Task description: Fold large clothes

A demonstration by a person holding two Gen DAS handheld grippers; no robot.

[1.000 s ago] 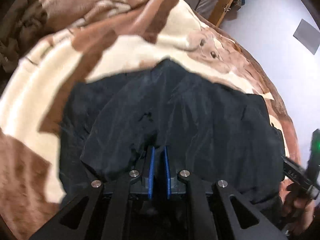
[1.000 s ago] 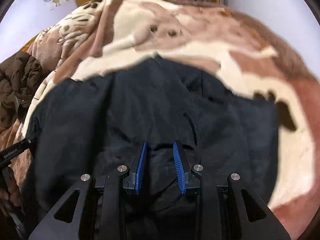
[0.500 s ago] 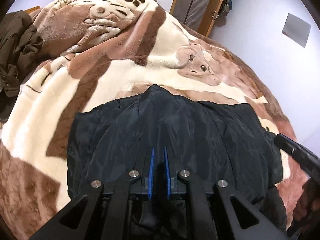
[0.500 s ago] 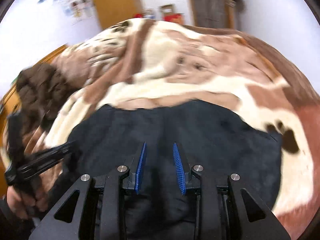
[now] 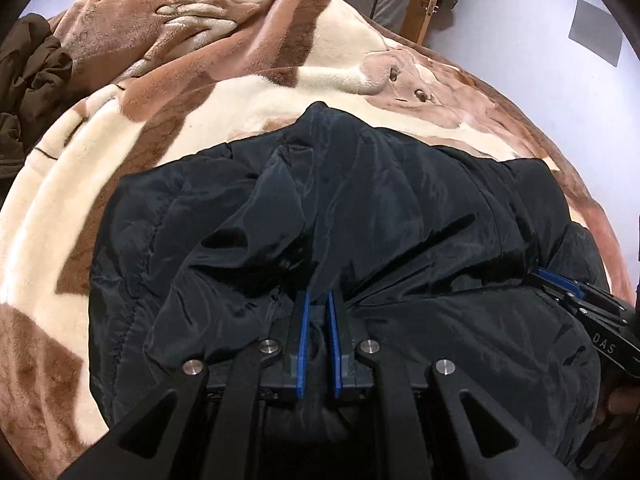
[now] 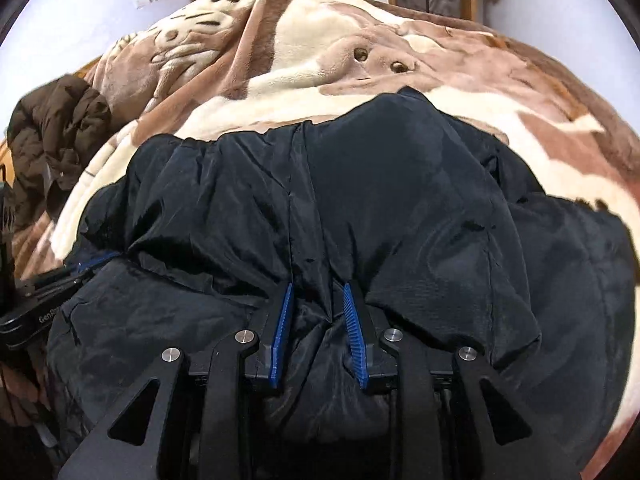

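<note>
Now the black jacket point(image 5: 360, 208) lies lower and flatter on the brown-and-cream blanket point(image 5: 132, 128) of the bed than a second ago, when its near half hung lifted and blurred toward the cameras; the far collar end has settled on the blanket. The left gripper point(image 5: 318, 312) stays pinched nearly closed on a ridge of the jacket's fabric. The right gripper point(image 6: 318, 304) has a thicker bunch between its fingers point(image 6: 282, 320), and its jaws are closing on it. Judging by this, the near edge is being carried over for a fold, not yet laid down.
</note>
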